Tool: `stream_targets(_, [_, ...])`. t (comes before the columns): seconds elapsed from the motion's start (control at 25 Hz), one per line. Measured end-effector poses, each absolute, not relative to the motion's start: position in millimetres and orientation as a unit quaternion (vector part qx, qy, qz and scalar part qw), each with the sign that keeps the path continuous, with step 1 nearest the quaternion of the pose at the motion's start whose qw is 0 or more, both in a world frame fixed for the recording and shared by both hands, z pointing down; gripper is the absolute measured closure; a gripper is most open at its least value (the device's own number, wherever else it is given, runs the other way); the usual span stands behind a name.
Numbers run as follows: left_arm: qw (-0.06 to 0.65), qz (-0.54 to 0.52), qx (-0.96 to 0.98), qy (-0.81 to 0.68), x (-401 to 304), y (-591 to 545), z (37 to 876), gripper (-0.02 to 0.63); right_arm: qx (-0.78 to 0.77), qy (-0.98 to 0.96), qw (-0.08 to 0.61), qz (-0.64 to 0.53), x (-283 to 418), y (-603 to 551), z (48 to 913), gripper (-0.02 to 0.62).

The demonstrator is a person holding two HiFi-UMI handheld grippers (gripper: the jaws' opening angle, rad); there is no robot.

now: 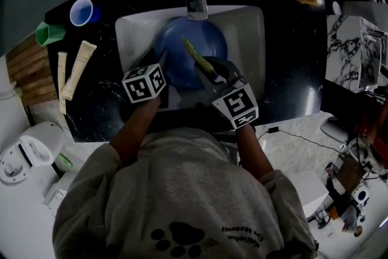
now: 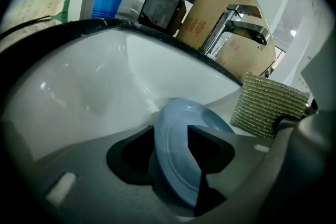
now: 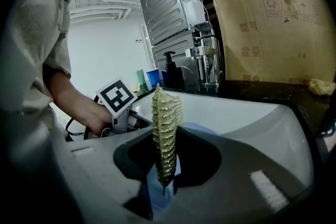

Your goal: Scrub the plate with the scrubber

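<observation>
Left gripper (image 2: pixel 170 157) jaws spread round the plate (image 2: pixel 178 126) rim, probably steadying it — right gripper (image 3: pixel 165 168) jaws pinch the scrubber (image 3: pixel 167 118) edge-on above the plate, ready to scrub.

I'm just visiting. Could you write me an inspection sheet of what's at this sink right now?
Surface: white sink basin set in black countertop.
Job's things: round blue plate in basin; flat yellow-green scrubber.
Clutter: blue plastic cup, green container, two cream tubes on countertop.
Grippers: left gripper open, plate rim between jaws; right gripper shut on scrubber.
Cables: thin black cable on pale worktop.
Surroundings: chrome tap, brown cardboard box.
</observation>
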State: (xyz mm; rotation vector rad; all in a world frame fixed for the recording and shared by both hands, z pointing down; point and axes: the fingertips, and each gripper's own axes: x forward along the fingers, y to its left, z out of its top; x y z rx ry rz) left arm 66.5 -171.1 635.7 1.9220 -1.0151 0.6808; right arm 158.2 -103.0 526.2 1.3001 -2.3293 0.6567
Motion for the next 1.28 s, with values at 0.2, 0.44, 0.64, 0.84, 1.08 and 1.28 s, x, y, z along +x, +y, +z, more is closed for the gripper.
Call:
stream_targets(0.2, [0.385, 0.280, 0.779, -0.408, 64.1, -173.8, 626.9, 0.383, 0.471, -0.829, 0.196, 0.230, 159.7, -100.8, 522.3, 0.523])
stream_targets(0.44, [0.302, 0.254, 0.826, -0.402, 69.6, -187.7, 590.5, 0.383, 0.500, -0.812, 0.204, 0.222, 168.1, -99.9, 515.9, 0.523])
stream_targets(0.64, [0.242, 0.236, 0.864, -0.373, 79.7, -181.4, 559.9, 0.463, 0.540, -0.789, 0.191, 0.222, 181.5, -97.5, 506.1, 0.522])
stream_targets(0.84, [0.215, 0.220, 0.877, -0.370, 76.6, -165.7, 532.7, 0.596, 0.564, -0.773, 0.197, 0.213, 186.1, -86.9, 492.5, 0.522])
stream_targets(1.08, [0.191, 0.193, 0.891, -0.363, 72.1, -150.2, 499.3, 0.601, 0.597, -0.756, 0.186, 0.192, 190.9, -78.3, 473.0, 0.522])
stream_targets(1.28, [0.149, 0.161, 0.908, -0.357, 71.5, -140.3, 462.2, 0.601, 0.644, -0.733, 0.149, 0.158, 201.4, -73.0, 448.7, 0.522])
